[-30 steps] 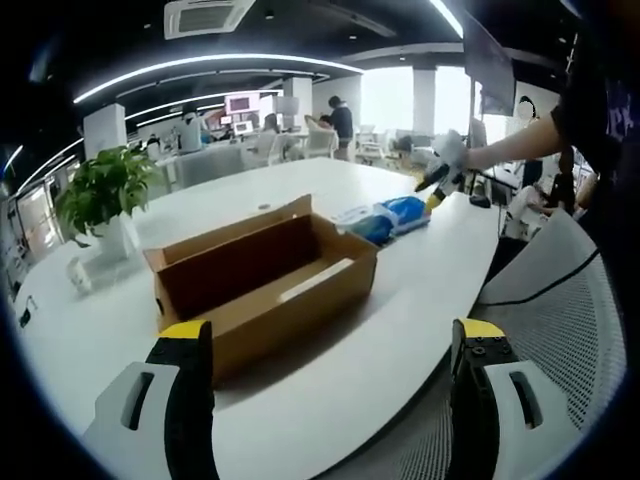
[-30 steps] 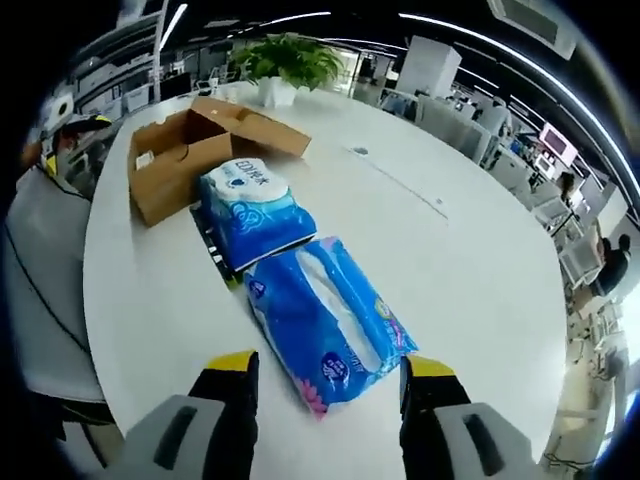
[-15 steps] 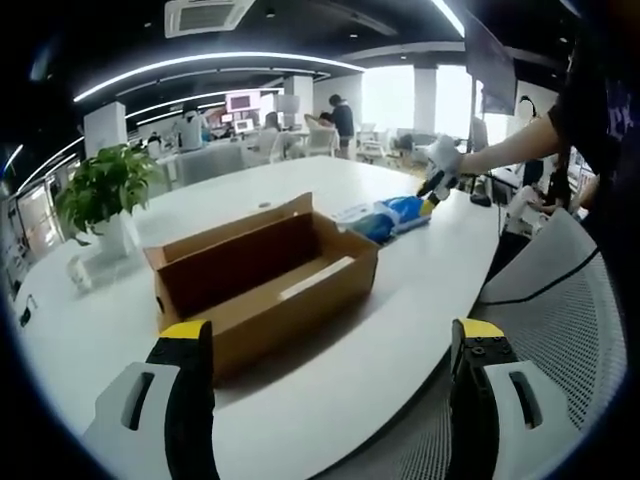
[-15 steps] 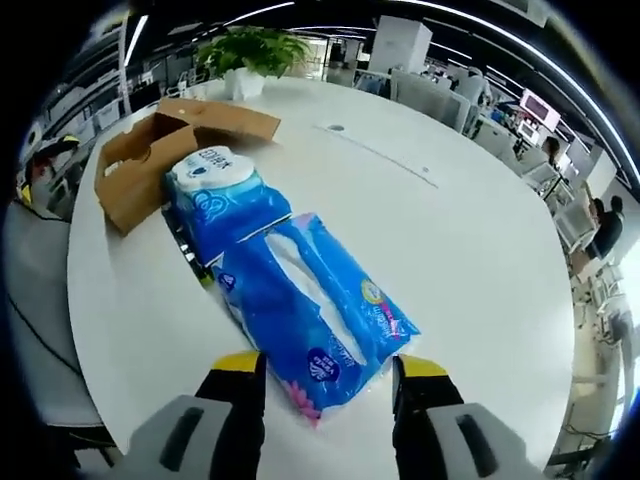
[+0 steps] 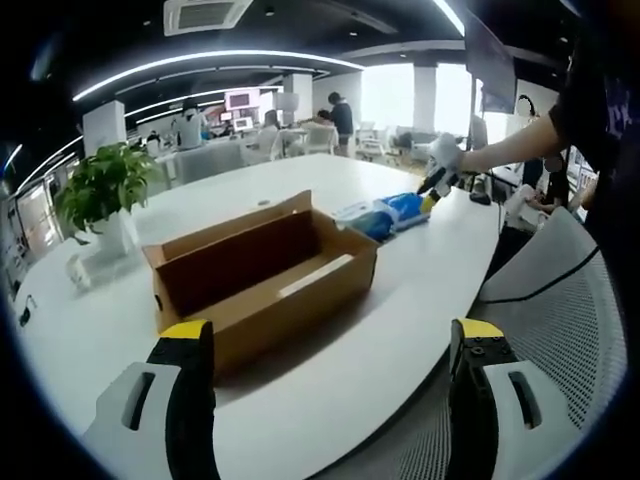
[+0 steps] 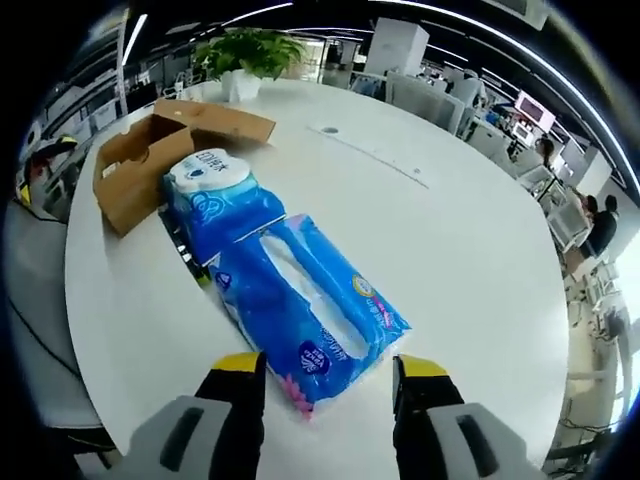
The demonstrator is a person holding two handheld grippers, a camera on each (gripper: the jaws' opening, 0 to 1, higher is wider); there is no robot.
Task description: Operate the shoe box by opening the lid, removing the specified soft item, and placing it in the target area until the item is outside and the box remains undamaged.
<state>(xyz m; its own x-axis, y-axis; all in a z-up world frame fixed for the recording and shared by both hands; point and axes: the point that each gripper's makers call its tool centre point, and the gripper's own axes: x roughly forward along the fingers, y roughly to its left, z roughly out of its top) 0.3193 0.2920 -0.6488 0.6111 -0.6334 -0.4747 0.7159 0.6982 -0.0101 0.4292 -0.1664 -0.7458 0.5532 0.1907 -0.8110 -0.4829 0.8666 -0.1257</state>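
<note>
Cardboard is showing brown across the middle of the left gripper view, where the shoe box (image 5: 262,285) is sitting open on the white tabletop (image 5: 380,330), its lid flap standing up along the far side and its inside looking bare apart from a pale strip along the near wall. The left gripper (image 5: 330,400) is hovering above the tabletop edge near the box with its jaws spread wide, gripping nothing. Beyond the box, two blue soft packs are lying together, and the right gripper (image 5: 432,186), held in a white-gloved hand (image 5: 445,152), is reaching down to them. A potted plant (image 5: 100,195) is standing on the tabletop behind the box, to its left in this view.

In the right gripper view, the right gripper (image 6: 325,392) is spreading its yellow-tipped jaws wide on either side of the near end of the blue tissue pack (image 6: 305,308), which is lying flat on the tabletop (image 6: 450,250); whether the jaws are touching the pack is hard to tell. Just behind it, a second blue pack (image 6: 218,200) is lying touching the first. Beyond that, the shoe box (image 6: 150,160) is standing open, well outside of which both packs are resting. The potted plant (image 6: 245,55) is standing farther back.
</note>
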